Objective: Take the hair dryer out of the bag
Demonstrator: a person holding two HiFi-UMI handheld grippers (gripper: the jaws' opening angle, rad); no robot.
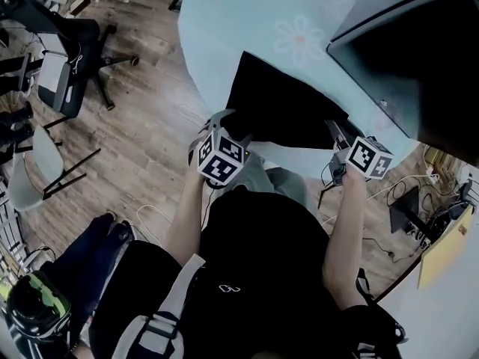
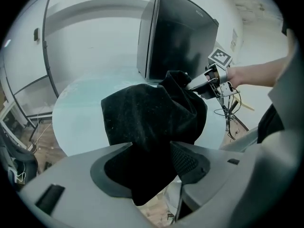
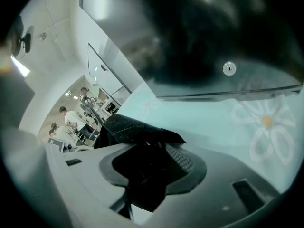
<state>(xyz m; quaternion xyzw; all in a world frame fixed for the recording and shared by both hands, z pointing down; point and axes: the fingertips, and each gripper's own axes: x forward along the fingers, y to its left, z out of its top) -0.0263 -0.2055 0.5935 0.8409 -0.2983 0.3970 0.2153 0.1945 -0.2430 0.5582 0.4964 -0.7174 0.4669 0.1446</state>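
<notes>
Table (image 1: 224,28): round, under a pale blue cloth printed with daisies (image 1: 299,40); wooden floor (image 1: 150,140) around it.
Bag (image 1: 281,107): black, soft cloth, lying on the near part of the table. Its near edge reaches the table's rim. It is crumpled, and its near right corner is raised off the cloth.
Hair dryer: not to be made out in any view.
Left gripper (image 1: 228,126): at the bag's near left corner, pointing steeply down. Black cloth fills the gap between its jaws and they pinch it, with a tail of cloth hanging below them.
Right gripper (image 1: 334,132): at the bag's near right corner. Its jaws are pressed on a fold of the black cloth and hold that corner up.
Monitor (image 1: 419,58): large, dark, grey-framed, standing on the far right of the table just beyond the bag.
Office chair (image 1: 71,51): on the floor at far left, well apart from the table.
Person: stands at the near rim, one forearm stretched to each gripper.
</notes>
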